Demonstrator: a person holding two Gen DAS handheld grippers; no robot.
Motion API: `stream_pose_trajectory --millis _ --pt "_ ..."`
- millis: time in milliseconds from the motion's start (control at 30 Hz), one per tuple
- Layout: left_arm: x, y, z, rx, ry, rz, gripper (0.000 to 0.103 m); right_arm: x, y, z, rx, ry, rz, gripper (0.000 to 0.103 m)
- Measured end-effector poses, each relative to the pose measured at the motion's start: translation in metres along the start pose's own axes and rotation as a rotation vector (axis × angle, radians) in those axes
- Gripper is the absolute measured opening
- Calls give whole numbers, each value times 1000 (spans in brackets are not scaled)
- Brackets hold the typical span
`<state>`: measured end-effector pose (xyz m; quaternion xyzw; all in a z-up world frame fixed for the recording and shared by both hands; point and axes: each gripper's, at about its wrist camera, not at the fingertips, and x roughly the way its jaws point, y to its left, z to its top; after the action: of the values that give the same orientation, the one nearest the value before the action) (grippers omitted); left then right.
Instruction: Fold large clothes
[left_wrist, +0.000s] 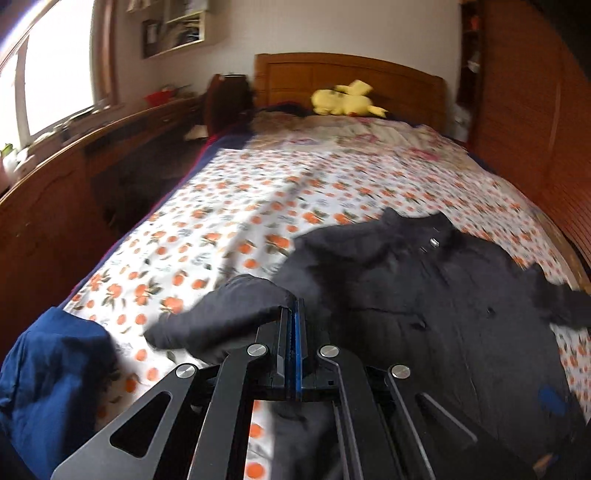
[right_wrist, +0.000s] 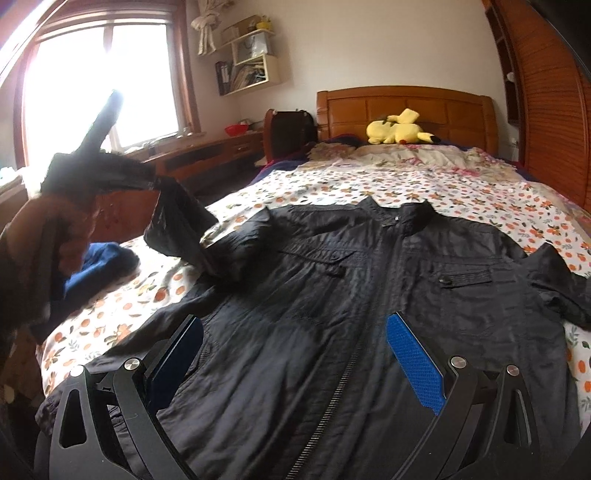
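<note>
A black zip-front jacket (right_wrist: 351, 277) lies front up on the bed, collar toward the headboard. My left gripper (left_wrist: 295, 308) is shut on the jacket's left sleeve (left_wrist: 229, 317) near the cuff. In the right wrist view that sleeve (right_wrist: 181, 225) hangs lifted off the sheet from the left gripper (right_wrist: 151, 182), held by a person's hand (right_wrist: 44, 236). My right gripper (right_wrist: 295, 321) stands open just above the jacket's lower front, its blue pads (right_wrist: 413, 362) on either side of the zip, nothing pinched. The jacket's right sleeve (right_wrist: 561, 288) lies bent on the sheet.
The bed has an orange-print sheet (left_wrist: 221, 206) and a wooden headboard (right_wrist: 406, 107) with a yellow plush toy (right_wrist: 399, 129). A crumpled blue garment (left_wrist: 48, 369) sits at the bed's near left corner. A wooden desk (left_wrist: 74, 166) runs along the left, a slatted wardrobe (right_wrist: 554, 129) along the right.
</note>
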<state>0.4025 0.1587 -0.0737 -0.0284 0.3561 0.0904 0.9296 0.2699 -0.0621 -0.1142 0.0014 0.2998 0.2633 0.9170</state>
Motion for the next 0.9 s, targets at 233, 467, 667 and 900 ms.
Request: stream_pose_trajectory --millis 233,467,667,900 --pt "-13 -16 -43 62 25 -13 8 -2 -10 3 17 -4 -3 96" --pt "-40 7 -77 42 11 -33 49 0 -3 2 -6 2 4 96" --pt "-63 26 -74 41 -62 -5 65 -1 4 2 -22 2 15 96" --pt "-13 60 -72 -2 25 71 66 -1 15 1 -51 2 25 96"
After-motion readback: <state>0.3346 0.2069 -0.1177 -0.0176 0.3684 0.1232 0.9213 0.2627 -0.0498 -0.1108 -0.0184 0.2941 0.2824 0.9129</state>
